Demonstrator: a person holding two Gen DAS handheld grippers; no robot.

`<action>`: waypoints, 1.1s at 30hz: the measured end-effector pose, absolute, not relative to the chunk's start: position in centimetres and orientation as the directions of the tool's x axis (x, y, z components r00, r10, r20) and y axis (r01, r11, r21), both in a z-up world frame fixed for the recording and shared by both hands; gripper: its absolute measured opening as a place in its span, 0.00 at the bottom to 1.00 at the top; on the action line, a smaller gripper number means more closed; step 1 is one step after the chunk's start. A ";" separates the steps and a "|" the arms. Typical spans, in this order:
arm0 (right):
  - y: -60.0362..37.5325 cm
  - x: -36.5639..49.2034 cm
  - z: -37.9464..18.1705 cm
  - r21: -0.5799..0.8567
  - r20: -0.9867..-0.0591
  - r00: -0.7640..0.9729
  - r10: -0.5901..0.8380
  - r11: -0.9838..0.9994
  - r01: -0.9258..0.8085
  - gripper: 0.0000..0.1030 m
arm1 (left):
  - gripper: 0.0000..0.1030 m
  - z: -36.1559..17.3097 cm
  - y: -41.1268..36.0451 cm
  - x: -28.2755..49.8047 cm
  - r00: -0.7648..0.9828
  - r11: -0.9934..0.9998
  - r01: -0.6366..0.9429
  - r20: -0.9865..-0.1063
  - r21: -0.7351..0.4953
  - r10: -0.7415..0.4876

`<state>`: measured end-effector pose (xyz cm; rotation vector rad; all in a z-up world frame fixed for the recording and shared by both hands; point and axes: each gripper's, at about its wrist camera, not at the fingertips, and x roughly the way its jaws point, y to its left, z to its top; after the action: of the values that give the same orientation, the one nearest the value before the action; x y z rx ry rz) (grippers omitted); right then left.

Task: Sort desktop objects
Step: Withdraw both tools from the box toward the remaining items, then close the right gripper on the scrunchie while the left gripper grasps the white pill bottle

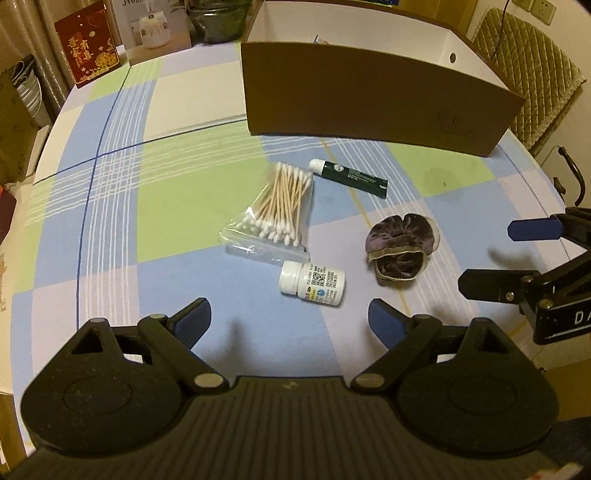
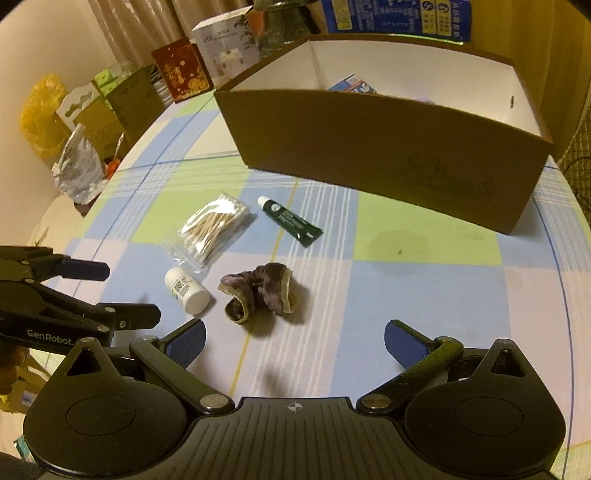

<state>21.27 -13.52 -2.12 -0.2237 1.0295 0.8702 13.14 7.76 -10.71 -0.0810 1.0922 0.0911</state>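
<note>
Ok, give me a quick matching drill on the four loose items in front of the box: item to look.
Items:
1. cotton swabs
2. tube
3. pill bottle
4. scrunchie

Looks:
A. white, lying on its side
B. purple crumpled fabric
C. dark green with a white cap
D. inside a clear plastic bag

Pairs: 1-D, 2-C, 3-A, 4-B

Beyond my checked tablecloth (image 1: 177,192) I see a red gift box (image 1: 88,48) beside a white carton (image 1: 155,31), a quilted chair back (image 1: 532,85), and a yellow bag (image 2: 42,110).
</note>
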 end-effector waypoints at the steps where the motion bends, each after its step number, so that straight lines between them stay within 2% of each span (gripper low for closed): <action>1: -13.4 21.3 -2.3 0.218 -0.822 0.224 0.523 0.653 -0.725 0.98 | 0.87 -10.8 7.8 13.2 0.457 0.994 -0.110 -0.889 -0.021 0.031; 7: -12.1 21.3 -2.8 0.191 -0.820 0.228 0.525 0.626 -0.756 0.97 | 0.87 -11.5 8.1 13.7 0.447 0.995 -0.097 -0.894 -0.009 0.036; 13: -11.0 21.8 -3.4 0.195 -0.822 0.210 0.530 0.608 -0.770 0.88 | 0.87 -12.1 8.5 14.3 0.434 0.997 -0.076 -0.900 -0.010 0.024; 23: -9.5 22.3 -4.7 0.204 -0.829 0.170 0.533 0.572 -0.795 0.63 | 0.87 -12.9 9.0 15.1 0.421 0.999 -0.043 -0.907 -0.010 0.009; 28: -8.9 22.6 -5.3 0.214 -0.833 0.156 0.532 0.568 -0.795 0.55 | 0.87 -13.3 9.2 15.4 0.411 0.999 -0.035 -0.912 -0.013 0.002; 33: -8.9 22.7 -5.5 0.225 -0.829 0.149 0.540 0.565 -0.793 0.38 | 0.86 -13.5 9.1 15.7 0.411 1.000 -0.019 -0.911 -0.021 -0.012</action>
<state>22.67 -8.94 -5.49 -0.2921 1.0402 0.9774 15.70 9.15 -13.49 -0.0299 1.1468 0.0044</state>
